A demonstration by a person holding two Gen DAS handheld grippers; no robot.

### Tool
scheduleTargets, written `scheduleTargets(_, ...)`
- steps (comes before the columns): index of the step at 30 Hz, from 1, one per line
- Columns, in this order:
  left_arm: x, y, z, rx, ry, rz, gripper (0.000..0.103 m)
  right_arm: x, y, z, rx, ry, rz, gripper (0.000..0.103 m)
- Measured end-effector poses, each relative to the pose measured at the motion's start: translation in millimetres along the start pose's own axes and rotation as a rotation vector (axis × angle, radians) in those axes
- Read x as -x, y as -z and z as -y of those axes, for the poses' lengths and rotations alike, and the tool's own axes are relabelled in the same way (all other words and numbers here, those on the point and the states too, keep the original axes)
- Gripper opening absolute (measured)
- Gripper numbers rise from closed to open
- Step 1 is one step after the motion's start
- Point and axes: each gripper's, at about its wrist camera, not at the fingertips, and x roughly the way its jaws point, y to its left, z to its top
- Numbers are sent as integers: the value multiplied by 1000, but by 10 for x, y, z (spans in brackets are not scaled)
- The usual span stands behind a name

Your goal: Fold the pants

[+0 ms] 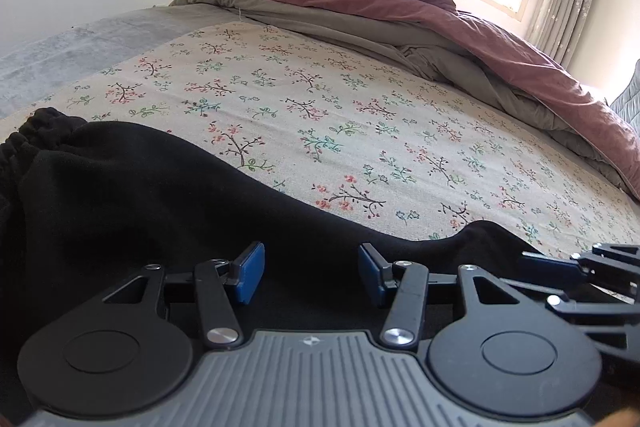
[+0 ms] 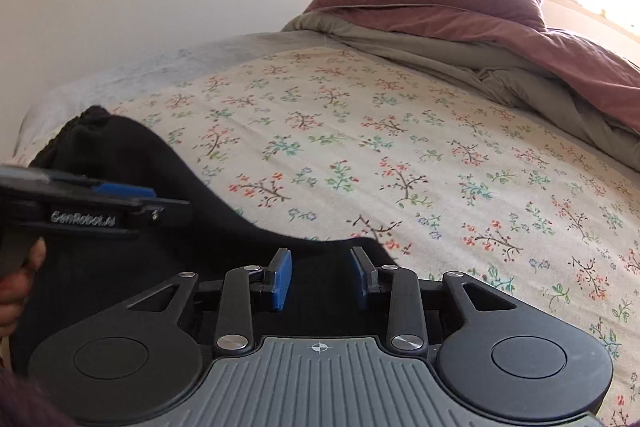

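Black pants spread along the near edge of a floral-sheeted bed, elastic waistband at far left. Left gripper and right gripper poised over the cloth, jaws parted, clamping nothing. Best next: pinching one fabric edge squarely, lifting evenly. "GenRobot.AI" legible on the left gripper's side.

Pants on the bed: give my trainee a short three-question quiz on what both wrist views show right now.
1. True or false: the black pants lie on a plain white sheet.
2. The left gripper has its jaws: A) open, nothing pinched; B) clamped on the waistband; C) out of view.
3. Fill in: the pants' gathered elastic end shows at the ____ edge of the left wrist view.

Key: 1 false, the sheet is floral; 2 A; 3 left.
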Motion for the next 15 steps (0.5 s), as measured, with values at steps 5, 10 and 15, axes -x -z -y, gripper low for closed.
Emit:
scheduleTargets(5, -40, 102, 86, -87, -65, 11, 61, 183, 443, -3, 44, 39, -72, 34)
scheduleTargets(10, -15, 206, 221, -188, -116, 33, 69, 629, 813, 641, -80, 166, -98, 35)
scheduleTargets(15, 103, 248, 352, -182, -93, 26, 69, 1114, 1207, 1310, -219, 342, -151, 36)
